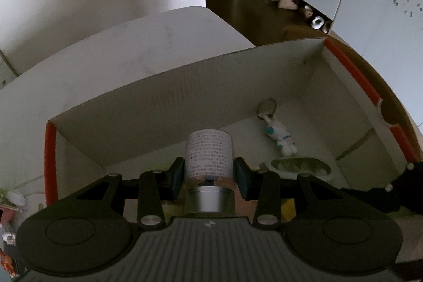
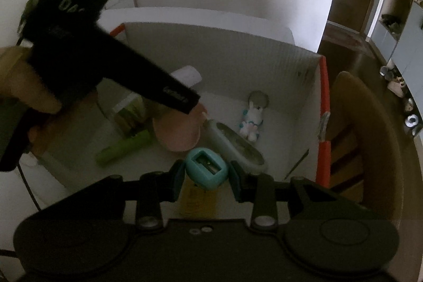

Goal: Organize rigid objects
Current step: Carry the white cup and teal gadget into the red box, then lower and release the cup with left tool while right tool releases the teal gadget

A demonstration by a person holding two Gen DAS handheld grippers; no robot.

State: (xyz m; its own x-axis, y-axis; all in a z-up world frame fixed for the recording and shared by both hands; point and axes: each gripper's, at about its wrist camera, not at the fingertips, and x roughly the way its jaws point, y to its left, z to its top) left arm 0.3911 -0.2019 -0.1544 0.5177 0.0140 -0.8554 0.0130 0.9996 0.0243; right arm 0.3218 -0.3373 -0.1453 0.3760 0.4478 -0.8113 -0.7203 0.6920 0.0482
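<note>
Left wrist view: the left hand-held gripper (image 1: 208,176) is clamped on a white bottle (image 1: 208,155) with a silver cap, its printed label facing up, held over the open box (image 1: 185,102) with orange-taped edges that stands on the counter (image 1: 164,38). On the box floor lie a small astronaut figure (image 1: 281,138) and, just beside it, a pale oval case (image 1: 301,166). Right wrist view: the right hand-held gripper (image 2: 206,176) is clamped on a teal sharpener (image 2: 206,167), blade slot facing the lens, above the same box, where a green tube (image 2: 124,149), a pink dish (image 2: 179,134) and a yellow packet (image 2: 197,198) also lie. The left tool's black body and the person's hand (image 2: 23,86) cross the upper left of this view, close over the box. Both items appear about to be set down inside. The risk, judging from how things stand: two tools working in one crowded box could knock each other, or a release from above could drop the round bottle so that it rolls against the figure or case. The sharpener, gripped across its rounded sides, could twist out if the pads loosen unevenly.
</note>
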